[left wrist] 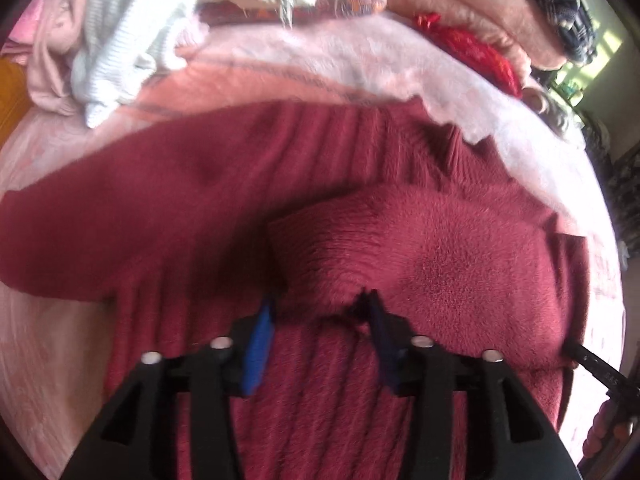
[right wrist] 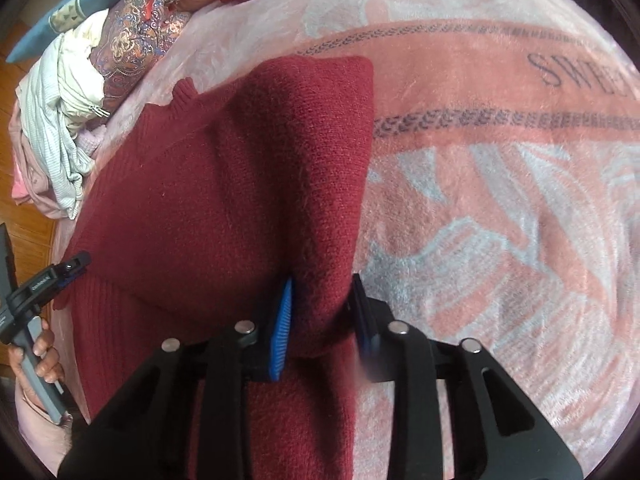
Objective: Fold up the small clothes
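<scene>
A dark red knit sweater (left wrist: 224,184) lies spread on a pink blanket (left wrist: 360,64). One part of it is folded over onto the body. My left gripper (left wrist: 320,308) is shut on a bunched fold of the sweater, blue pads on each side of the fabric. In the right wrist view the sweater (right wrist: 224,184) has a folded strip running away from me, and my right gripper (right wrist: 320,292) is shut on that strip's near end. The left gripper (right wrist: 68,268) shows at the sweater's left edge, held by a hand. The right gripper's tip (left wrist: 576,350) shows at the sweater's right edge.
A pile of other clothes sits at the far side: a pale blue-white ribbed garment (left wrist: 120,40), a patterned cloth (right wrist: 136,36), a red cloth (left wrist: 472,48). The pink blanket (right wrist: 500,200) extends to the right. Wooden floor (right wrist: 28,236) lies beyond the bed's left edge.
</scene>
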{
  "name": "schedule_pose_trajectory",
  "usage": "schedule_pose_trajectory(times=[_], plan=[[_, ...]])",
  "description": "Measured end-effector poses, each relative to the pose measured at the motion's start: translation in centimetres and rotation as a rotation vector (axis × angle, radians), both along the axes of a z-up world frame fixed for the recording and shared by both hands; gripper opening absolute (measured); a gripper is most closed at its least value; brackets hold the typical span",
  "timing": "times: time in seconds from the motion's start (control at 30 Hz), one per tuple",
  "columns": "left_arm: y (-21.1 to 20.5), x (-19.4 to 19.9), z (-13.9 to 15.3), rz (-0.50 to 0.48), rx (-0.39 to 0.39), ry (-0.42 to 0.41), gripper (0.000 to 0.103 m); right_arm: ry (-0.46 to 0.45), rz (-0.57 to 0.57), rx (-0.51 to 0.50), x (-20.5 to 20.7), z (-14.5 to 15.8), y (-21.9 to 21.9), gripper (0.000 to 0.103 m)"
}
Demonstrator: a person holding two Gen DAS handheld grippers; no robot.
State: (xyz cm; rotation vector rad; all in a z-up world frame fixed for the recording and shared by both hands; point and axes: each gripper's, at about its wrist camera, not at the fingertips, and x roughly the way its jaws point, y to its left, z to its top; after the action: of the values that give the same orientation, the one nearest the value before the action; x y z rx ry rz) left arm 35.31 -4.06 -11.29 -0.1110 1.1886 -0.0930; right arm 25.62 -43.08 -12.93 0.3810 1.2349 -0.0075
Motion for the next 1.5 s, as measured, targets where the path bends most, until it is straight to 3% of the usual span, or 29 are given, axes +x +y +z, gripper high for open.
schedule_pose_trajectory(times=[0.07,0.2,0.43,0.5,0.57,0.67,0.73,0.8,0.83,0.9,1.0,1.07,1.1,1.13,1.2,1.4,1.5], plan=[[0.7,-0.9,1.1,-0.006,0.012,-0.021,0.065,-0.044,-0.002,-0.051,-1.0,1.6,0.3,0.039],[1.1,-2.1,1.6,-0.025,-0.093,0.041,0.065,-0.11,0.012,-0.086,-2.4,3.7,2.3,0.04],[-0.4,0.0,-1.5,0.019,-0.26,0.158,0.062,-0.123,0.121,-0.076,-1.1,3.1,6.5,0.04],[-0.4,1.1,-2.2,0.055,-0.284,0.164,0.055,-0.101,0.122,-0.084,-0.5,2.1,6.7,0.039],[-0.5,2.2,-2.9,0.069,-0.309,0.178,0.027,-0.072,0.107,-0.078,0.0,1.0,6.3,0.039],[-0.4,3.2,-3.1,0.086,-0.314,0.175,0.008,-0.062,0.09,-0.043,0.2,-0.2,5.6,0.039],[-0.4,2.9,-1.5,0.078,-0.311,0.093,0.007,-0.068,0.1,-0.044,0.2,-0.3,5.7,0.038],[-1.1,1.1,1.9,-0.015,-0.299,-0.089,0.007,-0.068,0.107,-0.051,0.0,-0.5,5.7,0.038],[-1.4,0.0,2.9,-0.059,-0.28,-0.159,0.007,-0.068,0.11,-0.054,-0.1,-0.5,5.8,0.038],[-1.8,-1.1,2.9,-0.105,-0.23,-0.188,0.008,-0.065,0.111,-0.054,-0.1,-0.5,5.7,0.038],[-0.9,-0.5,-0.9,-0.085,-0.113,-0.051,0.023,-0.055,0.104,-0.06,0.2,-0.6,5.9,0.038],[1.1,-0.1,-2.9,-0.03,-0.126,0.031,0.035,-0.049,0.11,-0.075,0.2,-0.5,6.2,0.039],[2.5,-0.2,-3.3,-0.011,-0.178,0.039,0.039,-0.047,0.115,-0.081,0.1,-0.4,6.2,0.039],[3.3,-0.4,-3.1,0.002,-0.196,0.035,0.04,-0.045,0.117,-0.087,0.0,-0.3,6.2,0.039],[4.5,-0.9,-1.9,0.034,-0.147,-0.007,0.053,-0.051,0.126,-0.095,-0.1,0.2,6.4,0.039],[2.4,-0.9,1.5,-0.03,-0.173,-0.07,0.054,-0.07,0.133,-0.073,1.1,2.2,7.2,0.041],[0.1,0.2,0.5,-0.054,-0.153,-0.026,0.054,-0.019,0.119,-0.068,2.0,0.9,7.2,0.041]])
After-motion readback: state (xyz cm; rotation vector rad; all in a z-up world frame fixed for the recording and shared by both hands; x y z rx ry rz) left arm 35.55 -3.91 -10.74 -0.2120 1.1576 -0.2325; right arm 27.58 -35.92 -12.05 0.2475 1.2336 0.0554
